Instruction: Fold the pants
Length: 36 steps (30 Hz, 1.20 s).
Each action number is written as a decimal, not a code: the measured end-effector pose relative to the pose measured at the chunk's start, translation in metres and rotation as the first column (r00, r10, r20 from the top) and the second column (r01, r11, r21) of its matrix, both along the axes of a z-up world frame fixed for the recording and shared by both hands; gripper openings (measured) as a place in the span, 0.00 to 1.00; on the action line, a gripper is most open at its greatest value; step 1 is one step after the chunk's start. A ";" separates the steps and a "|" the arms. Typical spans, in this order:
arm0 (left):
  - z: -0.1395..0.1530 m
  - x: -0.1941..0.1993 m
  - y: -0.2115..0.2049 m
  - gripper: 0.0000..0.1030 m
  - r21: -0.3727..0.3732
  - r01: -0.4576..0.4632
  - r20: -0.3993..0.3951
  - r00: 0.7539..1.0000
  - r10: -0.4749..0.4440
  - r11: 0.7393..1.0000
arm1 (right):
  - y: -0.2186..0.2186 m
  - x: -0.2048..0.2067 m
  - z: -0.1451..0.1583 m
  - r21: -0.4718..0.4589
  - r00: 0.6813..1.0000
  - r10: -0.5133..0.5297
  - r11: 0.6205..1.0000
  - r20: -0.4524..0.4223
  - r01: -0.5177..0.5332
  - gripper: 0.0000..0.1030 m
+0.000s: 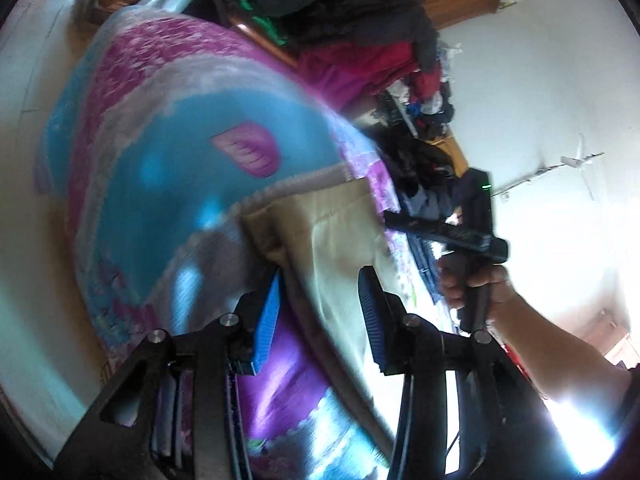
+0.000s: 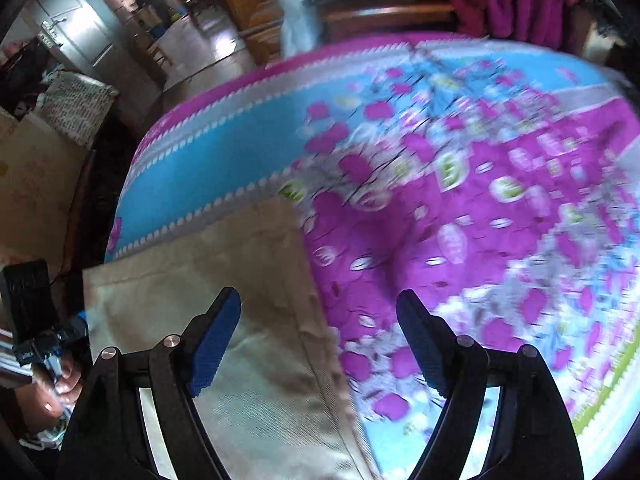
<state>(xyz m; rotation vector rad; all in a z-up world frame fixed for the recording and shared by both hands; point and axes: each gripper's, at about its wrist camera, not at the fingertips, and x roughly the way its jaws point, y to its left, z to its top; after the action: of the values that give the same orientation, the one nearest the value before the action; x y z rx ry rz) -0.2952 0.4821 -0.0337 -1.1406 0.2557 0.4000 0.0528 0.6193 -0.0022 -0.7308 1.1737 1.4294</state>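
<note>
- Step in hand, as I judge it: the approach before a fold. The beige pants [image 2: 224, 320] lie flat on the bed's flowered blanket [image 2: 460, 200], and neither tool grips them.
- Right gripper [image 2: 320, 340]: jaws wide, hovering astride the pants' side edge — cloth at 9 o'clock, bare blanket at 3.
- Left gripper [image 1: 320, 312]: jaws moderately wide, empty, with the pants running toward 12 o'clock in its view; the frame is blurred.
- Next move calls for each tool to drop onto an edge or corner and pinch (which end this is, I cannot tell).
- Count: one pair of pants, two grippers, one blanket, a clothes heap [image 1: 352, 32] beyond the bed.
</note>
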 end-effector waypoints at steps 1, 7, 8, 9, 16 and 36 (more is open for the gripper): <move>0.001 0.005 0.002 0.39 0.014 0.012 -0.004 1.000 -0.012 1.000 | 0.004 -0.001 -0.005 0.002 1.000 0.020 1.000 -0.002 -0.020 0.85; 0.006 0.020 0.008 0.44 0.051 0.029 -0.007 1.000 -0.029 0.998 | 0.022 -0.006 -0.007 0.091 0.991 0.119 0.989 -0.060 -0.113 0.80; 0.005 0.020 0.008 0.44 0.047 0.026 -0.003 1.000 -0.026 0.999 | 0.025 -0.008 -0.009 0.093 0.983 0.151 0.986 -0.103 -0.141 0.59; 0.005 0.018 0.008 0.44 0.046 0.022 -0.001 1.000 -0.022 0.999 | 0.028 -0.013 -0.011 0.086 0.979 0.172 0.983 -0.113 -0.163 0.57; 0.010 0.015 -0.001 0.29 0.103 0.003 -0.058 0.998 0.003 0.995 | 0.011 -0.031 0.006 0.154 0.967 0.251 0.957 -0.028 -0.244 0.08; 0.127 0.062 -0.129 0.05 0.562 0.257 -0.122 0.966 -0.228 0.786 | -0.259 -0.041 0.137 0.432 0.984 -0.162 0.895 0.079 0.113 0.07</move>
<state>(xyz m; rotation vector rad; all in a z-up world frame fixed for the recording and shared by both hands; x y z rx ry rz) -0.2327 0.3527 0.0932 -0.4882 0.2947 0.2465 0.0119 0.3602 0.1347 -0.4054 0.7681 1.4378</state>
